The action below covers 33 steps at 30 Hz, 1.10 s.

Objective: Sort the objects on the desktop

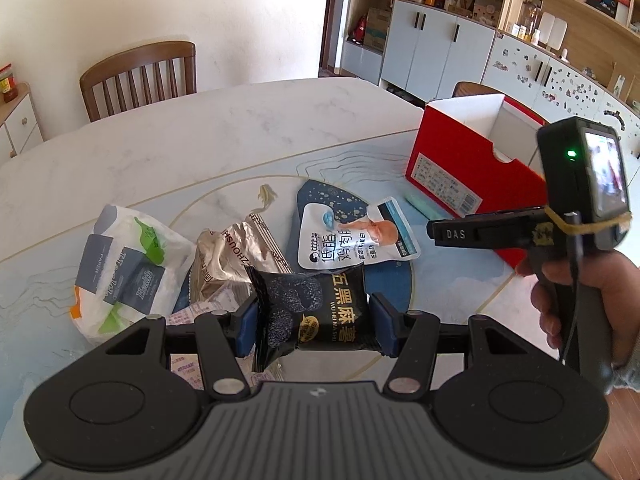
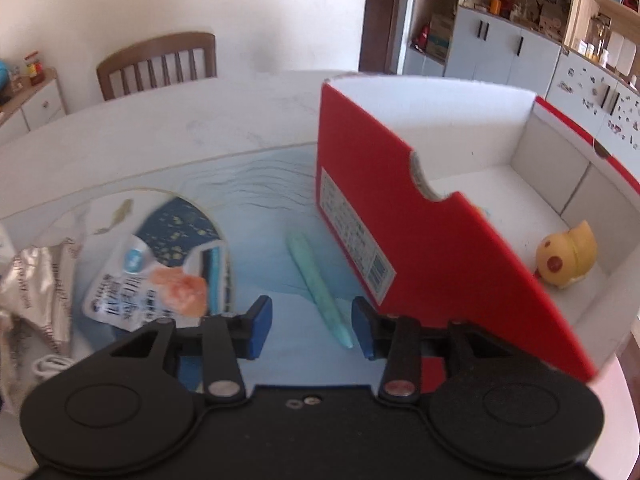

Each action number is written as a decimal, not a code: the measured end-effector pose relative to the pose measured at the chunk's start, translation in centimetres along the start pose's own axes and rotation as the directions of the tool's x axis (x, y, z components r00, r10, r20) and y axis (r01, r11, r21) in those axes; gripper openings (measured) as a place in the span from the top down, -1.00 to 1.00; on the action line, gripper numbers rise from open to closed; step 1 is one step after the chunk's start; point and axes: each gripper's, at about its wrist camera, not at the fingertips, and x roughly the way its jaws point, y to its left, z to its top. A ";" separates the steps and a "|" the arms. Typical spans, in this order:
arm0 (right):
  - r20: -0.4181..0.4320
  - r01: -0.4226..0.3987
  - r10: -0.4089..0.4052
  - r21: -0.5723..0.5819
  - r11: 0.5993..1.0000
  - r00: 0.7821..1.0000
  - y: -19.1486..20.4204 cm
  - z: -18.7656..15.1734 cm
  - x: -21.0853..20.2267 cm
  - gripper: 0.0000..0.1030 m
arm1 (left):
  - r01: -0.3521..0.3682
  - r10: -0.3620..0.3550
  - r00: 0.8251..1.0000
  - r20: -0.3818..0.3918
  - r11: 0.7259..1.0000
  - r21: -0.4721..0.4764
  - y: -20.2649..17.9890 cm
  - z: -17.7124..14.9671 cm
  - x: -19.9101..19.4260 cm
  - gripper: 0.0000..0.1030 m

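Blue-padded left gripper [image 1: 313, 322] pinches a black foil snack packet with gold lettering [image 1: 310, 312], raised above the pale marble tabletop [image 1: 224, 136]. Right gripper [image 2: 312, 330] stands spread, empty; slim mint-green pen [image 2: 318, 284] lies below between its fingers, just beside the red open-topped cardboard box [image 2: 436, 248]. Yellow toy figure [image 2: 566, 258] sits inside the box.

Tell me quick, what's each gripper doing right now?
Left gripper: closed on the black snack packet.
Right gripper: open, holding nothing.
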 end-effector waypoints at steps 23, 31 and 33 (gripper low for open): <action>0.055 -0.041 0.044 -0.051 0.998 0.998 -0.4 0.1 1.1 0.82 | 0.005 -0.005 1.000 -0.008 1.000 0.006 -0.6 -0.3 0.3 -0.08; 0.061 -0.082 0.085 -0.046 0.996 0.994 -1.3 0.3 -2.2 0.81 | 0.022 -0.022 1.000 0.007 0.999 0.025 -1.8 0.3 0.2 -0.08; 0.061 -0.099 0.102 -0.050 0.994 0.993 -1.5 0.3 -3.2 0.82 | 0.027 -0.027 1.000 0.013 0.999 0.030 -2.1 0.5 0.2 -0.08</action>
